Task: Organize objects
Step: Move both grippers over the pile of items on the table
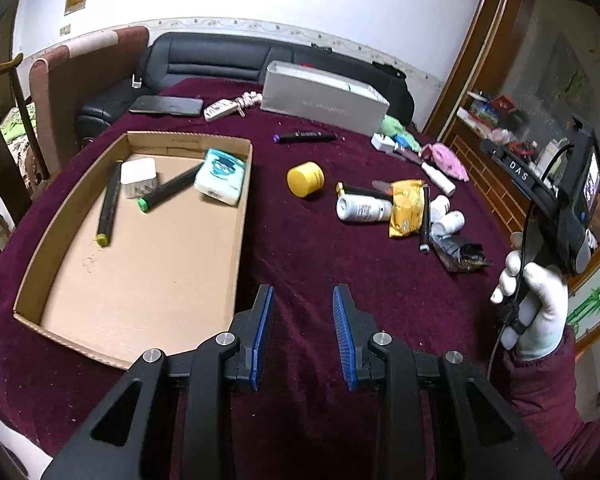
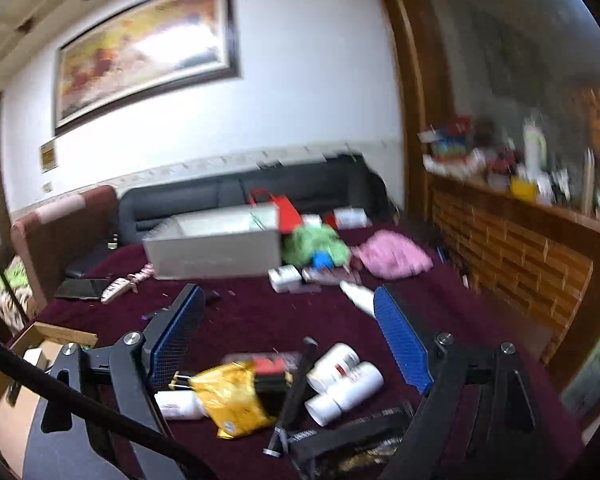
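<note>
We see our two black grippers, left gripper [image 1: 303, 332] and right gripper [image 2: 288, 336], with ribbed blue pads and silver screws. Our right hand [image 1: 534, 312] wears a white glove and maroon sleeve [image 1: 548, 400], a black cable [image 1: 524, 240] trailing past.

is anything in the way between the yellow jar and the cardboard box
Nothing visible does. The yellow jar lies on bare maroon cloth just right of the cardboard box; only the box's low right wall is between them. The pile of bottles lies on the jar's far side.

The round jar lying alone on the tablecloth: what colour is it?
Yellow jar, clearest in the left wrist view.
</note>
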